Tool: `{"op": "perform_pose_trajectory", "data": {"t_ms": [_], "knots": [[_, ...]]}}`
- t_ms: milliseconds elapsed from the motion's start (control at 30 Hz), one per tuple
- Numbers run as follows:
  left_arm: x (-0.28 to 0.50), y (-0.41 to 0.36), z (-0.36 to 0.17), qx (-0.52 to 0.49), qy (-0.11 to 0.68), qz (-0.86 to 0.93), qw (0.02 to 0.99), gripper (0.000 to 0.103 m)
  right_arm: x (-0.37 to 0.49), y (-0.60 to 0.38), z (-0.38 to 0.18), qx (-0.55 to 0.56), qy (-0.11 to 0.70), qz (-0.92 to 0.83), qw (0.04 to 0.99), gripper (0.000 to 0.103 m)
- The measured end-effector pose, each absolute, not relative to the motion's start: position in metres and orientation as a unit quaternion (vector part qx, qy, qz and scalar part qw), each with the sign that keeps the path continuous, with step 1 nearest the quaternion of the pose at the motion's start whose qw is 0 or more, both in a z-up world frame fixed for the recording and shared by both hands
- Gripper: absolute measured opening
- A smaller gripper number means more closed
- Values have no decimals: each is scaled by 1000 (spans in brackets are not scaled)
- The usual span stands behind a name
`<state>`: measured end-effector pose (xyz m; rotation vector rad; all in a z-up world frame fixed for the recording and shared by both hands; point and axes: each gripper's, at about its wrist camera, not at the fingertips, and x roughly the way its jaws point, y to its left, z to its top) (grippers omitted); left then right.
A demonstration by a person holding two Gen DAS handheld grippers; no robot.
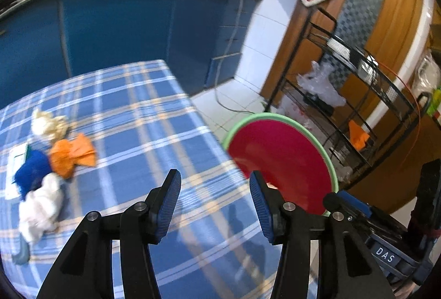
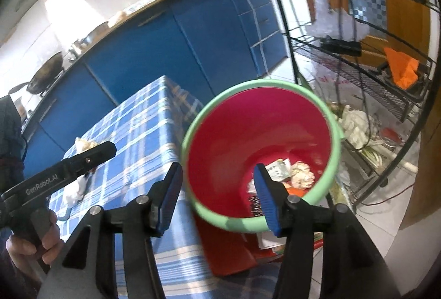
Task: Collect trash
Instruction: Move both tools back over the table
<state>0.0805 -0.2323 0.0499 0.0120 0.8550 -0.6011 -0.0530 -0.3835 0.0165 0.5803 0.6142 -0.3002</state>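
A heap of trash lies at the left of the blue plaid table [image 1: 143, 111]: a yellowish paper ball [image 1: 49, 125], orange paper [image 1: 73, 155], a blue wad [image 1: 33, 172] and a white tissue [image 1: 41, 208]. My left gripper [image 1: 215, 205] hangs open over the cloth, to the right of the heap, with nothing between its pads. A red bin with a green rim [image 2: 259, 83] stands beside the table's right edge. It holds a crumpled paper ball [image 2: 301, 175] and a wrapper [image 2: 278, 169]. Above the bin's near rim my right gripper [image 2: 217, 200] is open and holds nothing.
Blue kitchen cabinets [image 1: 115, 23] run behind the table, with pots on the counter. A black wire rack [image 2: 358, 56] with plastic bags and an orange cloth stands right of the bin. A grey cable [image 1: 228, 51] hangs to the white floor tiles. A hand [image 2: 33, 241] holds the left gripper's handle.
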Motion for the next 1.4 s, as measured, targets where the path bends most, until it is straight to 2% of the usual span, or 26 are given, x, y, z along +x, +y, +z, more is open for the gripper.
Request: {"op": "perform_pose_trajectory", "data": {"t_ms": [433,967,1033,1400], "knots": [[74,-138,53,-27,407,-195,892,53,-27,-320,24,247,312,-96,913,65],[63,-37,39,-69,415,-101,902,53,-8,-269,18,228,330,-68,914,69],[61,-28,37,-71,414,-90,903,53,-5,-264,17,226,333,-66,913,74],[62,13,18,-85,423,-49,901,53,4,-240,9,211,350,-47,912,74]]}}
